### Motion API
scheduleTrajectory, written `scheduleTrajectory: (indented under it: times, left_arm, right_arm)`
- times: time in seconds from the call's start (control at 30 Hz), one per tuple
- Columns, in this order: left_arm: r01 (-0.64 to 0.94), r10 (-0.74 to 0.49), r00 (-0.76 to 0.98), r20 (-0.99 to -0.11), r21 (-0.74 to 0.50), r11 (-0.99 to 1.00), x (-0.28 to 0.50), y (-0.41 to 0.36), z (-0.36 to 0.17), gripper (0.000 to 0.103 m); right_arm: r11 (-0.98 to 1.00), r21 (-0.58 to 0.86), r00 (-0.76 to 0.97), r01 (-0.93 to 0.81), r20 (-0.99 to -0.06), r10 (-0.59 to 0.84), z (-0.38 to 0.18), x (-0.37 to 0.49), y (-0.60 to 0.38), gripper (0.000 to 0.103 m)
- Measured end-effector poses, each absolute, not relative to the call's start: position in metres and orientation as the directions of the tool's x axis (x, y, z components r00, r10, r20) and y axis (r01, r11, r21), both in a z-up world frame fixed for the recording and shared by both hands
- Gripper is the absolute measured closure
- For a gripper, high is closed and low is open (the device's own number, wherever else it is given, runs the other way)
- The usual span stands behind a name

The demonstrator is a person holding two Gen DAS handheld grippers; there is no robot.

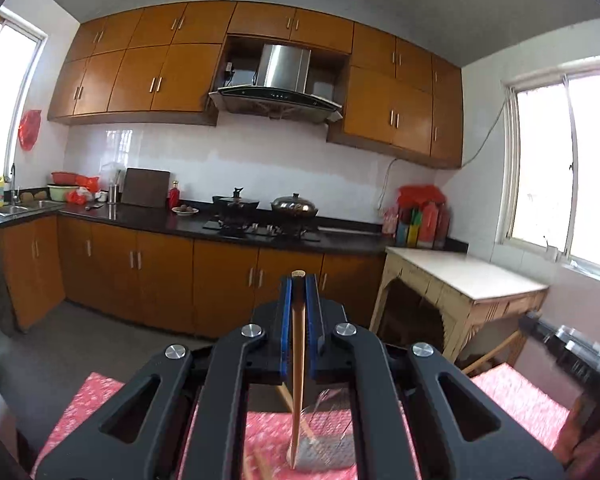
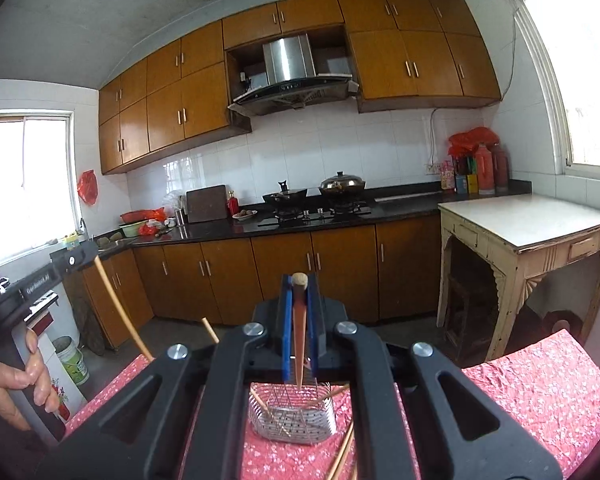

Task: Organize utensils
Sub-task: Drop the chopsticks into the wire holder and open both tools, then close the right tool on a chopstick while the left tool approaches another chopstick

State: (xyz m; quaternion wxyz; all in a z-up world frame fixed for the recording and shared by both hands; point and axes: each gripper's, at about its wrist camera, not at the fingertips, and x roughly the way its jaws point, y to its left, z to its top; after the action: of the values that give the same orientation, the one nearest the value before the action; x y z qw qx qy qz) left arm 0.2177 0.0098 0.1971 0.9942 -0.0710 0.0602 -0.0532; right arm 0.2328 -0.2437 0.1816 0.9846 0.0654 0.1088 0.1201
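My left gripper (image 1: 299,280) is shut on a light wooden chopstick (image 1: 298,380) that hangs down towards a metal mesh utensil basket (image 1: 324,452) on the red floral tablecloth (image 1: 96,396). My right gripper (image 2: 299,282) is shut on a reddish wooden utensil handle (image 2: 299,344) held upright over the same basket (image 2: 296,416), its lower end at the basket's top. The basket holds several chopsticks (image 2: 260,402). The left gripper (image 2: 74,258) with its chopstick (image 2: 120,304) shows at the left of the right wrist view.
More chopsticks (image 2: 342,452) lie on the cloth in front of the basket. A white-topped side table (image 2: 528,220) stands to the right. The kitchen counter (image 2: 324,218) with stove and pots runs along the far wall.
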Motion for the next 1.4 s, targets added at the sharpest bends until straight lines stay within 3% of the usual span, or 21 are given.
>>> scheduleTrajectory:
  times: [0.27,0.53,0.9,0.93,0.97,1.0,1.07,1.27,1.4]
  left_arm:
    - [0.085,-0.105,0.990,-0.098,-0.187,0.979,0.260,-0.010,0.185,0.096]
    - [0.054,-0.085,0.984,-0.155,-0.195,0.979,0.293,-0.017,0.144,0.096]
    - [0.034,-0.073,0.969,-0.237,-0.167,0.985,0.308,-0.013,0.128,0.095]
    - [0.031,-0.072,0.968,-0.242,-0.169,0.985,0.306,-0.010,0.128,0.094]
    - [0.026,-0.067,0.967,-0.246,-0.167,0.986,0.306,-0.008,0.130,0.085]
    - [0.012,-0.052,0.967,-0.249,-0.161,0.987,0.304,-0.005,0.131,0.067]
    - [-0.017,-0.020,0.971,-0.236,-0.155,0.988,0.292,0.006,0.132,0.050]
    - [-0.060,0.023,0.965,-0.262,-0.131,0.990,0.259,0.040,0.125,0.047]
    - [-0.095,0.053,0.950,-0.309,-0.123,0.988,0.233,0.066,0.102,0.033]
  right_arm:
    - [0.964,0.163,0.929,-0.210,-0.273,0.249,0.168,0.284,-0.241,0.095]
    - [0.959,0.180,0.892,-0.220,-0.361,0.272,0.136,0.323,-0.235,0.095]
    - [0.965,0.186,0.871,-0.186,-0.424,0.250,0.106,0.344,-0.233,0.093]
    - [0.968,0.180,0.874,-0.177,-0.423,0.238,0.106,0.343,-0.235,0.086]
    - [0.972,0.172,0.882,-0.161,-0.417,0.220,0.106,0.340,-0.239,0.074]
    - [0.975,0.168,0.891,-0.144,-0.407,0.201,0.107,0.336,-0.243,0.069]
    - [0.979,0.164,0.902,-0.120,-0.394,0.176,0.107,0.329,-0.254,0.064]
    - [0.986,0.166,0.925,-0.012,-0.374,0.074,0.100,0.294,-0.301,0.061]
    - [0.990,0.133,0.909,0.056,-0.417,0.004,0.071,0.275,-0.324,0.060]
